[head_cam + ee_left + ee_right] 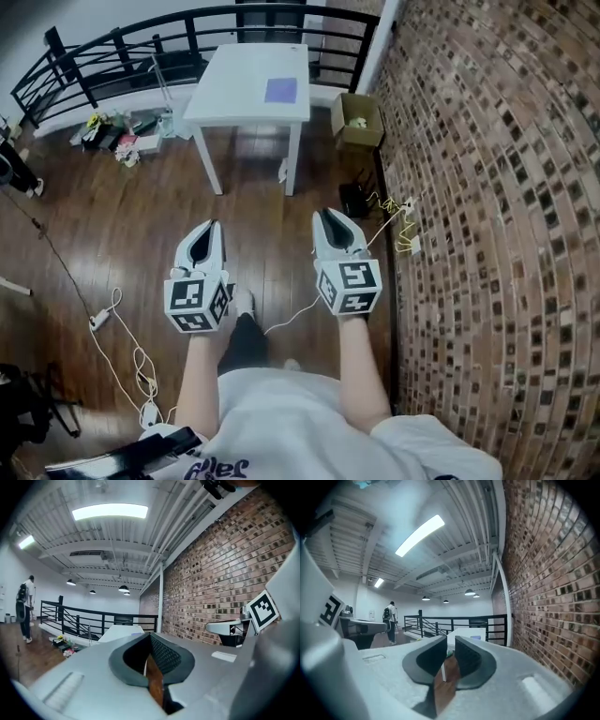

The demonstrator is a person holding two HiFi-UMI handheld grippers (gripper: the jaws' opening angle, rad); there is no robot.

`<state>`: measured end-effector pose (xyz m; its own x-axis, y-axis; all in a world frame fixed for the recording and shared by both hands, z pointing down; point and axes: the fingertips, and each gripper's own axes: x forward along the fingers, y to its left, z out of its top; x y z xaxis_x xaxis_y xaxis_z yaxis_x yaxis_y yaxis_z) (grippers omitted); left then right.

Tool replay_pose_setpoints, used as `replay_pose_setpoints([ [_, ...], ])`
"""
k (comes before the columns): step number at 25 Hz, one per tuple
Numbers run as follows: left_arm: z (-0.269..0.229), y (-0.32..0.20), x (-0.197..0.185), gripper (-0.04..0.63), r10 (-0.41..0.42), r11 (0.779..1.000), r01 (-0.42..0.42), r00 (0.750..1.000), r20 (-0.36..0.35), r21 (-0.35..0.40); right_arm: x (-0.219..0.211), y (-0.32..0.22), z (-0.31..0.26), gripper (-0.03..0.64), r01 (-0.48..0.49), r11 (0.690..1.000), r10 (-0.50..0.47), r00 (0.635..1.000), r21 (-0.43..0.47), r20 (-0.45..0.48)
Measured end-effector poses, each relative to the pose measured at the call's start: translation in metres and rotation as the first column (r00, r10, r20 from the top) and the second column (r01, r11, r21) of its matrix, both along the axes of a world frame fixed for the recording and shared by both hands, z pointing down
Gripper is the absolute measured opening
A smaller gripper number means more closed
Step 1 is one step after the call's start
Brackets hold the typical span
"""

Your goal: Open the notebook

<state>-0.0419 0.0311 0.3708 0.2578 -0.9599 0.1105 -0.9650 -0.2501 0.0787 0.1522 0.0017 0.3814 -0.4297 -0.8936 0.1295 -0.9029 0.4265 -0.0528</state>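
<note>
A thin purple notebook lies shut on the far right part of a white table, a few steps ahead of me across the wooden floor. Both grippers are held level at waist height, pointing toward the table and well short of it. The left gripper has its jaws meeting at the tips with nothing in them. The right gripper shows a narrow gap between its pads, also empty. In the right gripper view the table and notebook appear just beyond the right gripper.
A brick wall runs along the right. An open cardboard box sits right of the table. A black railing stands behind it. Cables trail on the floor at left, more cables by the wall. A person stands far off.
</note>
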Motion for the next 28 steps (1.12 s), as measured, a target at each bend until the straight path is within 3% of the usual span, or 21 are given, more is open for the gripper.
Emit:
replay_pose_setpoints([
  [6,0.020,-0.172,-0.050,0.014,0.016,1.000,-0.016,0.999,-0.037,-0.017,-0.073,-0.152,0.023,0.038,0.041,0.998,-0.044,0.996,-0.038,-0.075],
  [9,0.004,-0.254,-0.083,0.014,0.063,0.998,-0.063,0.998,-0.021,0.000,-0.105,-0.234,0.009,0.038,0.028,0.999,-0.030,0.996,-0.026,-0.084],
  [13,-0.004,-0.338,-0.128,0.014,0.041,0.999,-0.040,0.999,-0.013,0.024,-0.141,-0.306,0.001,0.038,0.027,1.000,-0.027,0.993,-0.001,-0.113],
  [19,0.057,-0.413,-0.106,0.014,0.143,0.983,-0.144,0.990,-0.019,-0.113,-0.131,-0.394,0.058,0.085,-0.009,0.990,-0.001,0.997,-0.138,-0.075],
  [25,0.079,-0.526,-0.086,0.014,0.180,0.980,-0.176,0.983,0.037,-0.097,-0.107,-0.515,0.079,0.098,-0.047,0.989,0.044,0.999,-0.139,-0.022],
  [28,0.088,-0.594,-0.060,0.015,0.207,0.973,-0.201,0.977,0.042,-0.113,-0.089,-0.583,0.094,0.104,-0.022,0.985,0.021,1.000,-0.171,-0.012],
])
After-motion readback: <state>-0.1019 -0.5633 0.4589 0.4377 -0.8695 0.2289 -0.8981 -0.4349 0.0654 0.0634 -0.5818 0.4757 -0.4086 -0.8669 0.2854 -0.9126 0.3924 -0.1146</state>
